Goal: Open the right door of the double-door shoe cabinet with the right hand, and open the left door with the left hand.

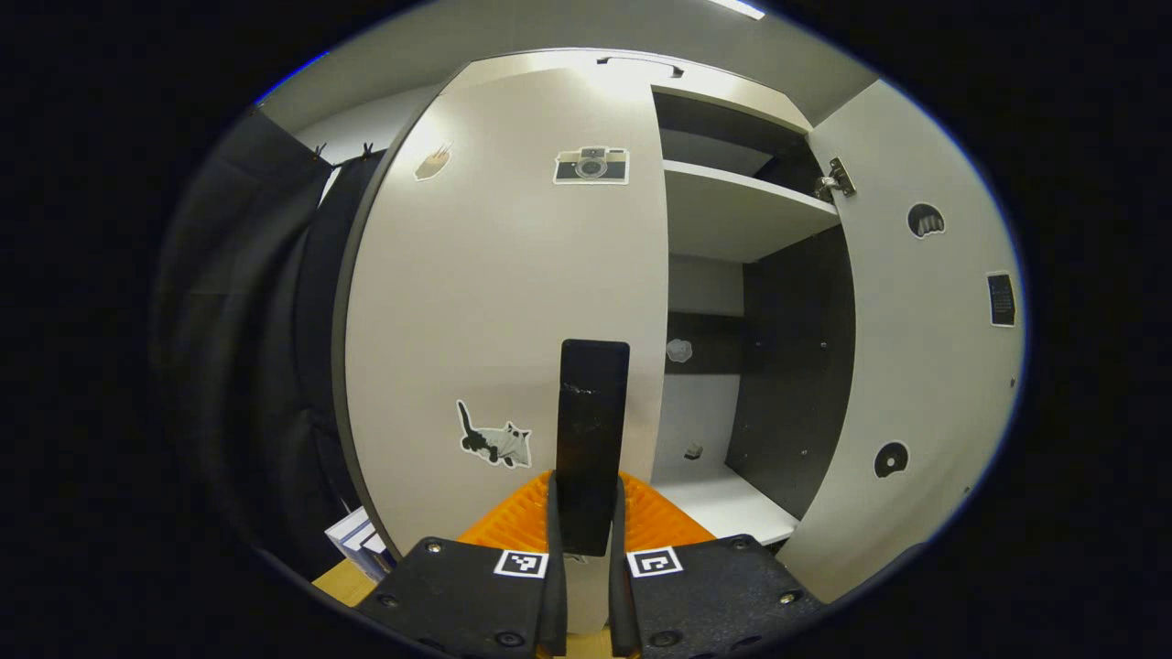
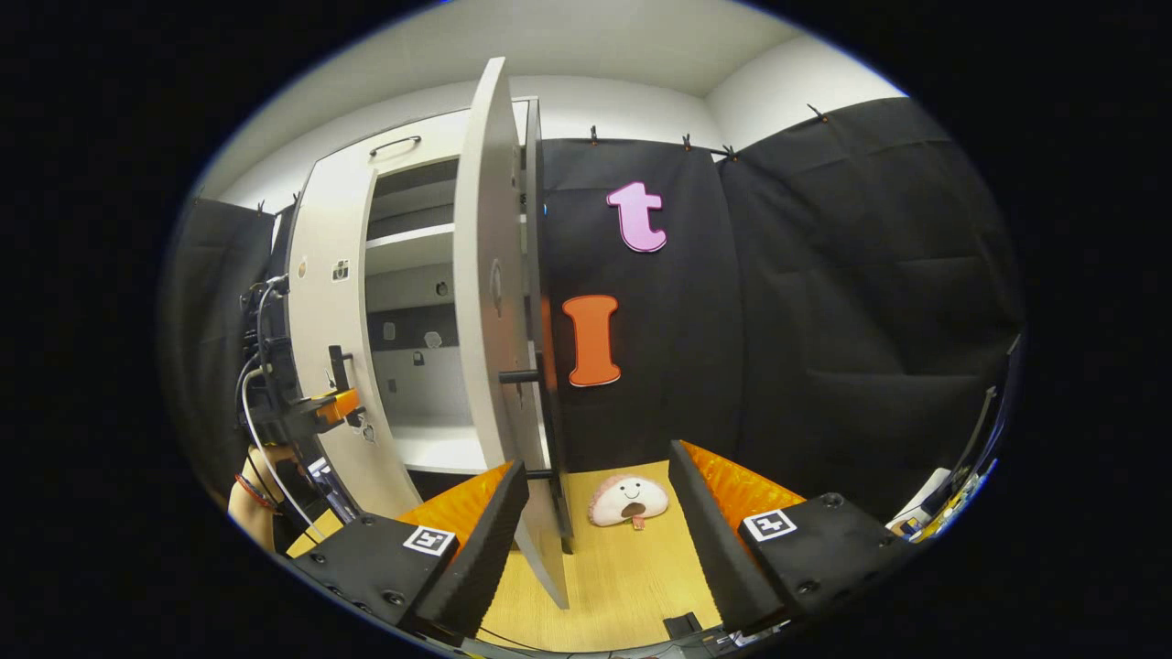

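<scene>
**Right door open, left door handle gripped at shoe cabinet**

In the left gripper view, the left gripper point(image 1: 586, 513) is seen drawn narrow, its two fingers pressed on either side of the dark upright handle point(image 1: 593, 430) of the left door point(image 1: 513, 293), which is seen closed or close to it. The pale door front is marked with a camera sticker point(image 1: 591, 166) near the top and a cat sticker point(image 1: 494, 437) low down, just left of the handle. To the right of that door, the cabinet interior is exposed: a white shelf point(image 1: 742, 206) is seen high up, a dark side wall point(image 1: 797, 366) beneath it, and a white bottom board point(image 1: 723, 503) nearer. The right door point(image 1: 916, 348) is shown swung wide at the far right, held by a metal hinge point(image 1: 835, 178) at its upper edge.

In the right gripper view, the right gripper point(image 2: 595, 513) is seen spread wide with nothing between its fingers. The right door is viewed almost edge-on just beyond the left finger point(image 2: 476, 522), with its own dark handle projecting to the right. The shoe cabinet point(image 2: 412, 302) stands at the left, against black booth cloth point(image 2: 824, 302). The left gripper is visible farther off at the left door, held by a hand point(image 2: 261, 490) at the lower left. A small plush toy point(image 2: 628, 500) lies on the wooden floor point(image 2: 623, 577) between the right gripper's fingers, well beyond them.
</scene>
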`<state>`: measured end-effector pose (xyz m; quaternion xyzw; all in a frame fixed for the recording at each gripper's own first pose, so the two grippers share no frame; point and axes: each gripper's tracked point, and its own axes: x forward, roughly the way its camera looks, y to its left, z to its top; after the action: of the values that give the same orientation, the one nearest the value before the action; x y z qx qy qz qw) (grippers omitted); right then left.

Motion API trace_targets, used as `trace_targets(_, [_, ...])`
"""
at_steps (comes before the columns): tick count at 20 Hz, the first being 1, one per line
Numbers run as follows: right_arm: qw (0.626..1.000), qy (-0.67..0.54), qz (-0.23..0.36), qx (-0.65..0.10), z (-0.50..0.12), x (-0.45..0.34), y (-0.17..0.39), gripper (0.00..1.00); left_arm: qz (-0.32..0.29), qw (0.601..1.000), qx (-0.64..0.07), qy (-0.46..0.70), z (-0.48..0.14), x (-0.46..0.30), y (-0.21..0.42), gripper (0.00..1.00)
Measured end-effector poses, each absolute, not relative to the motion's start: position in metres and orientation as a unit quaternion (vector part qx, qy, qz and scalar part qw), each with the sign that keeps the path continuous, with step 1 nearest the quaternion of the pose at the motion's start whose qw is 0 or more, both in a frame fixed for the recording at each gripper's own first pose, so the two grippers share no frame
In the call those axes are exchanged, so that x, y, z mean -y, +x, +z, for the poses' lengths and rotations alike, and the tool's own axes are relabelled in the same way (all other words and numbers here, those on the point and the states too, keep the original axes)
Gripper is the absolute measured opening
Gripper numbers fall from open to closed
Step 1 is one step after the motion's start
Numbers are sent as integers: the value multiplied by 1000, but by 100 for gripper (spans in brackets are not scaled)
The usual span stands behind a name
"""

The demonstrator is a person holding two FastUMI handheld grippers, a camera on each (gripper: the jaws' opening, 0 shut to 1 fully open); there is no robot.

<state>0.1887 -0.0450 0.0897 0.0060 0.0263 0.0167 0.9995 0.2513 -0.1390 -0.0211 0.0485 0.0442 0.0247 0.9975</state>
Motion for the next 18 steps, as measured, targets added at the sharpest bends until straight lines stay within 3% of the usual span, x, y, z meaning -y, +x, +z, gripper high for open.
trace_targets(11, [1000,6,6,-14,94,22,178,99,-25,998,-48,39,-20,126,213,18])
trace_targets(12, [1000,8,5,-15,93,19,176,89,-30,998,-48,37,-20,124,210,18])
trace_targets(15, [1000,17,2,-14,93,12,172,89,-45,997,-50,34,-20,118,199,18])
trace_targets(16, [1000,20,0,-13,93,9,171,99,-49,997,-50,35,-19,116,195,18])
trace_targets(17, [1000,22,-2,-13,93,7,168,89,-53,997,-50,34,-18,114,191,18])
trace_targets(18, [1000,24,-4,-13,92,4,166,89,-56,997,-51,35,-17,111,186,18])
